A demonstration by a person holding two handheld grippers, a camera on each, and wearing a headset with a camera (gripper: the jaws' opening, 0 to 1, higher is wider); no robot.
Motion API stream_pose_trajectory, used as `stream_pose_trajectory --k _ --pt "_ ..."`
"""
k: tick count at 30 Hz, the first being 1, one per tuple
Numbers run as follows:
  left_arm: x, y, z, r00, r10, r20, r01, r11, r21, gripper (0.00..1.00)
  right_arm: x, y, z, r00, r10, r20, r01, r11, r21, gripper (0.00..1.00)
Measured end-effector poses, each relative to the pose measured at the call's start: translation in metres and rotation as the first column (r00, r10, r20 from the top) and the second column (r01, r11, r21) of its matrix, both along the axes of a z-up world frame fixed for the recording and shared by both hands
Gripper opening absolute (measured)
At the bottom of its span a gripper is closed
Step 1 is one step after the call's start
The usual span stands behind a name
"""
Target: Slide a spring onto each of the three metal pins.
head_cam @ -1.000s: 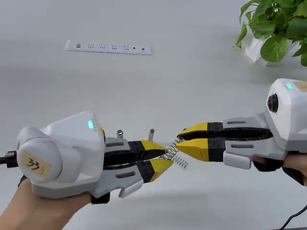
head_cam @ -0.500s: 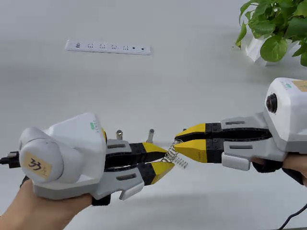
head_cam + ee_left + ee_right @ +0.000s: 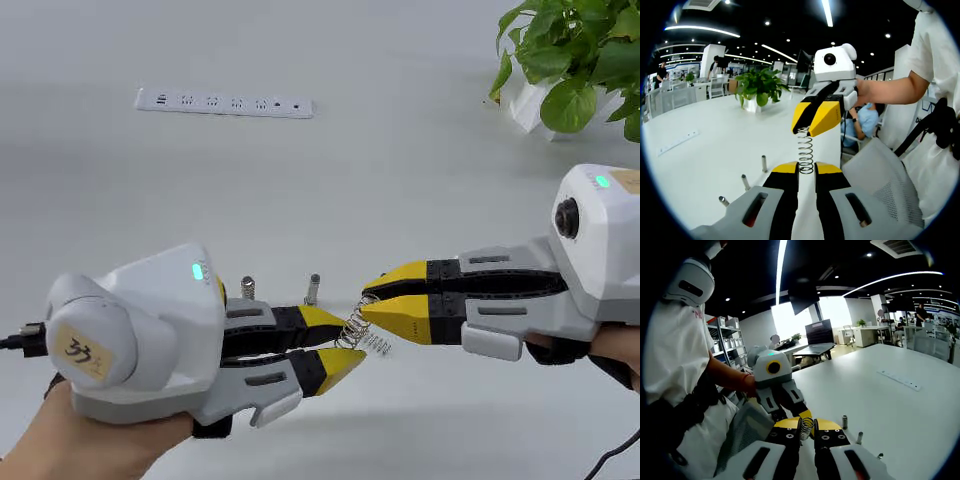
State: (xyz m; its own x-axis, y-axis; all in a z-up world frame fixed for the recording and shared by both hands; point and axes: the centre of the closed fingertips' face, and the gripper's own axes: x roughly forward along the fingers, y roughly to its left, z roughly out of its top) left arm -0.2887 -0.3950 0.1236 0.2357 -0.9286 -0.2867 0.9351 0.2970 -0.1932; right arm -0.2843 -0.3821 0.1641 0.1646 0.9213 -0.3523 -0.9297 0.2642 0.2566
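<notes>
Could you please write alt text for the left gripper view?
A coil spring spans between the left gripper at the bottom and the right gripper above, each gripping one end. Three bare metal pins stand on the white table to the left.

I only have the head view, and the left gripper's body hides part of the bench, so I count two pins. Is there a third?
Observer: Yes; the left gripper view shows three metal pins in a row, all bare.
Operator: What do the overlapping tips hold?
Observer: One spring, running from the right gripper down between the jaws of the left gripper.
Operator: Anything nearby to bump?
Observer: A grey mesh chair at the edge of the table.
</notes>
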Motion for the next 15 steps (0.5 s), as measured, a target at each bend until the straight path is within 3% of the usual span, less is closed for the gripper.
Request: stream_pose_trajectory --k 15 --pt "-0.0026 -0.0016 -0.0026 1.000 -0.011 -0.005 0.011 1.000 0.009 0.07 -0.0028 -0.0008 -0.0009 0.998 0.042 0.038 -0.040 0.998 -0.056 0.06"
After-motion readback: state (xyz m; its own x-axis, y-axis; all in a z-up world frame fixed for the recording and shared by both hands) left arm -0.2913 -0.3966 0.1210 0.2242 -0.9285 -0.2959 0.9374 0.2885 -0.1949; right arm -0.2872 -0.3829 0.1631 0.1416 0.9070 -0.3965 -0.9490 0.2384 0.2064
